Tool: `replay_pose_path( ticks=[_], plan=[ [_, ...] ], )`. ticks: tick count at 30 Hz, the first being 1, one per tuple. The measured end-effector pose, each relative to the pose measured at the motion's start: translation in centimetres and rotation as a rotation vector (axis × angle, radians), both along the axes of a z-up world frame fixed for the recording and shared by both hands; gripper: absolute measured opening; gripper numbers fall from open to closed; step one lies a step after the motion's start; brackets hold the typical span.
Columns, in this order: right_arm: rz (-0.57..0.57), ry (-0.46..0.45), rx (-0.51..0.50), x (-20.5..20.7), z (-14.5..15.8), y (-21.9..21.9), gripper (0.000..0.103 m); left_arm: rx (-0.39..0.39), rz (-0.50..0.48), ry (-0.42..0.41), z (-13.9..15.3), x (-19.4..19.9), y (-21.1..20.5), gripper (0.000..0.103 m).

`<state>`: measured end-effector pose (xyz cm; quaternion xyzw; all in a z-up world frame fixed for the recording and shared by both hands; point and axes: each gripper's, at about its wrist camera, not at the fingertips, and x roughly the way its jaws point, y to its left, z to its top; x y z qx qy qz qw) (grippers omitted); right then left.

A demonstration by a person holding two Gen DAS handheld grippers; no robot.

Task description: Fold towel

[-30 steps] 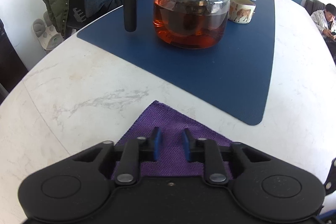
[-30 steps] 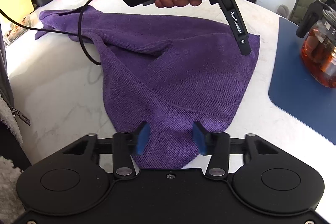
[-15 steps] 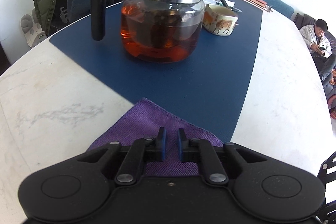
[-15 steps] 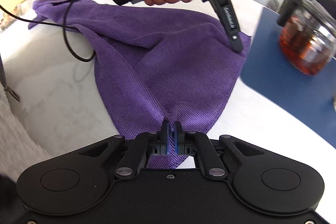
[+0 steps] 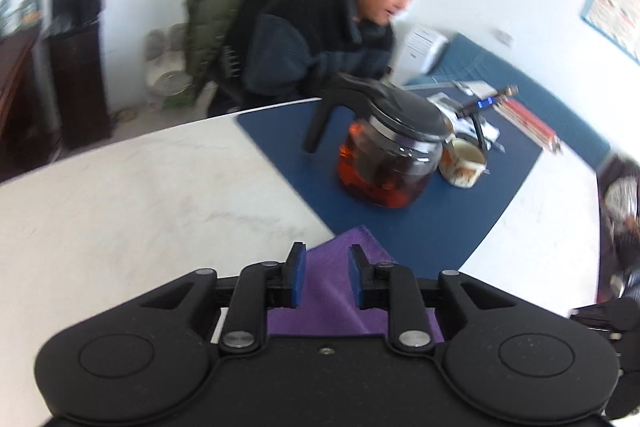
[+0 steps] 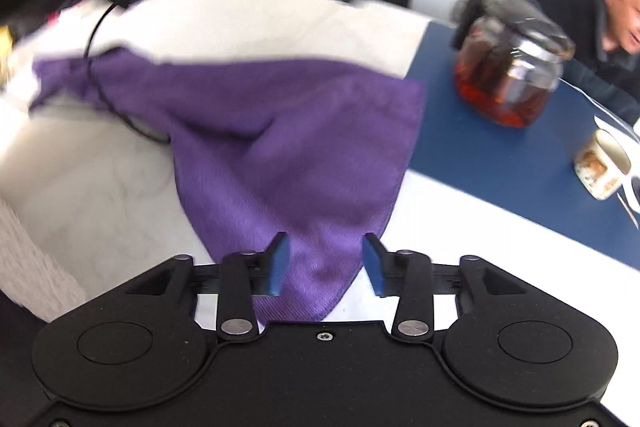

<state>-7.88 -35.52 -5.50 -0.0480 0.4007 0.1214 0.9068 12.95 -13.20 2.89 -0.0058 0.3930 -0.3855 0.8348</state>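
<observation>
Right claw [image 6: 324, 263] up close, its blue pads [image 6: 277, 263] spreading apart with a gap on each side, and the near corner of the purple towel [image 6: 280, 131] lies between and below them, pinched by nothing. The left claw [image 5: 325, 277] is opening too, pads clear of the towel corner [image 5: 340, 287] that shows between its fingers. The towel sprawls rumpled across the white marble tabletop [image 6: 80, 187], its far right corner lapping onto the edge of the blue mat [image 6: 500, 163], with a black cable [image 6: 96, 75] crossing its left end. Further back on the mat stands a glass teapot [image 5: 384, 155] of dark red tea, and a patterned mug [image 5: 464, 163] sits just beside it. At the far edge of the tabletop a person in a dark jacket [image 5: 320, 39] is seated, a green coat [image 5: 240, 3] draped on the chair behind. Motion blur softens both views.
</observation>
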Motion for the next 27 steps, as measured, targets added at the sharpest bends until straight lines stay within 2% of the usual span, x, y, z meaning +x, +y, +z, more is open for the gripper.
replay_pose_path(
  ticks=[3,5,8,9,12,14,18,21,26,27],
  plan=[
    [-0.005,-0.028,0.109,0.3,0.7,-0.4,0.041,-0.035,0.102,0.034,2.8,-3.8,5.0,0.025],
    [0.028,-0.043,0.160,0.9,1.0,-0.1,0.044,-0.019,0.186,0.033,4.2,-6.1,8.3,0.029],
    [0.099,-0.049,0.187,2.1,0.8,1.1,0.045,0.079,0.348,0.016,5.8,-10.0,13.5,0.029],
    [0.127,-0.048,0.199,2.6,0.7,1.6,0.045,0.134,0.432,0.022,6.5,-11.8,15.8,0.029],
    [0.246,-0.037,0.260,4.5,0.4,4.4,0.045,0.194,0.609,0.026,7.5,-15.4,20.6,0.030],
    [0.324,-0.024,0.279,5.9,0.4,6.9,0.045,0.201,0.699,0.030,7.5,-17.4,23.1,0.031],
    [0.496,-0.035,0.268,8.2,1.8,12.2,0.045,0.251,0.786,0.096,4.4,-18.9,25.5,0.031],
    [0.622,-0.065,0.206,9.2,3.4,16.4,0.045,0.282,0.731,0.095,1.2,-18.8,26.4,0.031],
    [0.831,-0.114,0.075,10.0,6.0,23.4,0.045,0.343,0.565,0.043,-3.6,-17.2,24.9,0.031],
    [0.874,-0.118,0.044,10.2,6.2,24.8,0.045,0.353,0.519,0.031,-5.3,-17.5,24.3,0.031]
  ],
)
